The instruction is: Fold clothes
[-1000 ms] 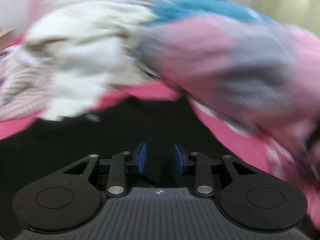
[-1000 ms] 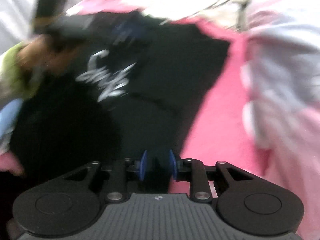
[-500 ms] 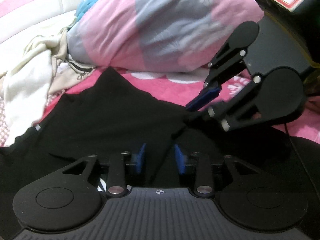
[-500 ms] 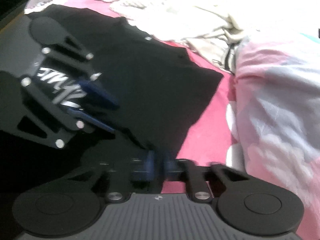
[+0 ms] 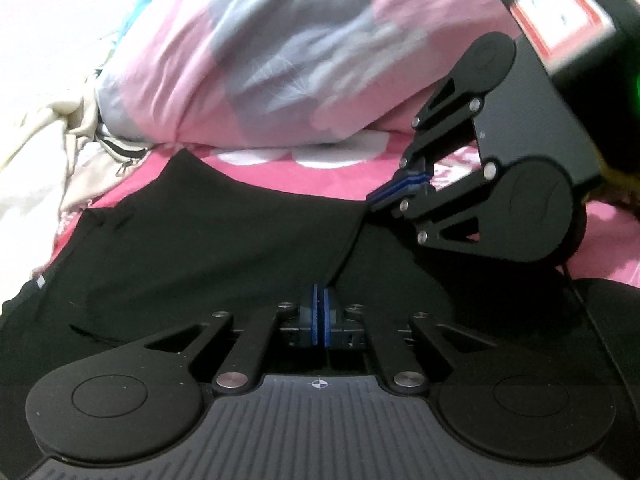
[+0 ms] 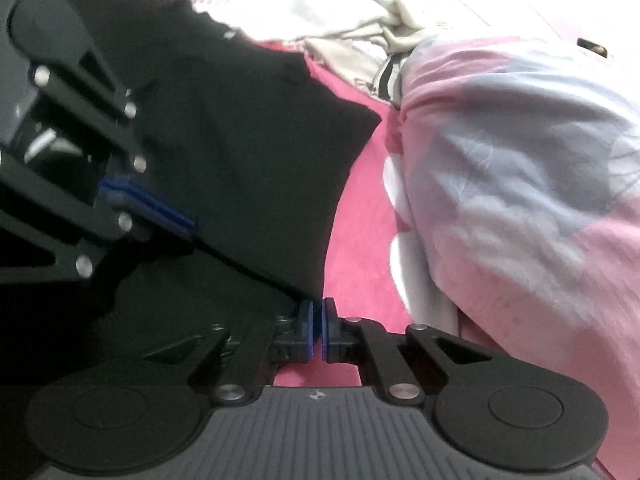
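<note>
Two grippers, one black shirt spread on pink sheet.

Left wrist: left gripper clenched on shirt edge; right gripper pinches the same edge beyond; quilt near.

Right wrist: right gripper grasping shirt corner; bare sheet strip between shirt and quilt.

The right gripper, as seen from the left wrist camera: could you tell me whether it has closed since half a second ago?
Yes. The right gripper has shut on the black shirt edge in front of the pink-grey duvet.
</note>
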{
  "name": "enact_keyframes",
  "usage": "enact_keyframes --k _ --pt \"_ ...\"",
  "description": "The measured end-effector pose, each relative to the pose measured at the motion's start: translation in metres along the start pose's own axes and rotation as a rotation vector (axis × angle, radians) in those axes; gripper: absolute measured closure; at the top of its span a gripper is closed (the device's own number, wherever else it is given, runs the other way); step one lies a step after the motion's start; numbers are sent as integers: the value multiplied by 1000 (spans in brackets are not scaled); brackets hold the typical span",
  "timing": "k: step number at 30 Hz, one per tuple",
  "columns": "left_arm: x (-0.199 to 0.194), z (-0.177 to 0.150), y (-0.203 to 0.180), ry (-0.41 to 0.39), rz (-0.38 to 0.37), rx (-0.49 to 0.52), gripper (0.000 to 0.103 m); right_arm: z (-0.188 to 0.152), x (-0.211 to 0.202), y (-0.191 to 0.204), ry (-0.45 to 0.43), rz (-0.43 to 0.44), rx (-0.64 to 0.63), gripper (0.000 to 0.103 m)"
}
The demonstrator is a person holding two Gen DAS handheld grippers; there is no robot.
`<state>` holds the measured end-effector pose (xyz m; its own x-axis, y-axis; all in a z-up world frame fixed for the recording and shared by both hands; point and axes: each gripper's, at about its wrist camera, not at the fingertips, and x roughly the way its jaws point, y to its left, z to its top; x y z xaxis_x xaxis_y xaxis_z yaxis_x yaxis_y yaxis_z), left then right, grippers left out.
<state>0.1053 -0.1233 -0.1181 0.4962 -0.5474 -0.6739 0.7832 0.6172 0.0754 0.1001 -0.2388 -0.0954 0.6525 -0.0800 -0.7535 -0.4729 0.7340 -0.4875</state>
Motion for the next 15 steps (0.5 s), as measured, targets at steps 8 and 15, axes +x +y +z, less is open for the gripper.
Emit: enact_keyframes --k 8,15 --pt "-27 -3 13 -40 -81 -70 94 4 -21 -29 31 56 16 76" --pt "-21 -5 34 -31 -36 -223 91 45 -18 -51 -141 100 141 85"
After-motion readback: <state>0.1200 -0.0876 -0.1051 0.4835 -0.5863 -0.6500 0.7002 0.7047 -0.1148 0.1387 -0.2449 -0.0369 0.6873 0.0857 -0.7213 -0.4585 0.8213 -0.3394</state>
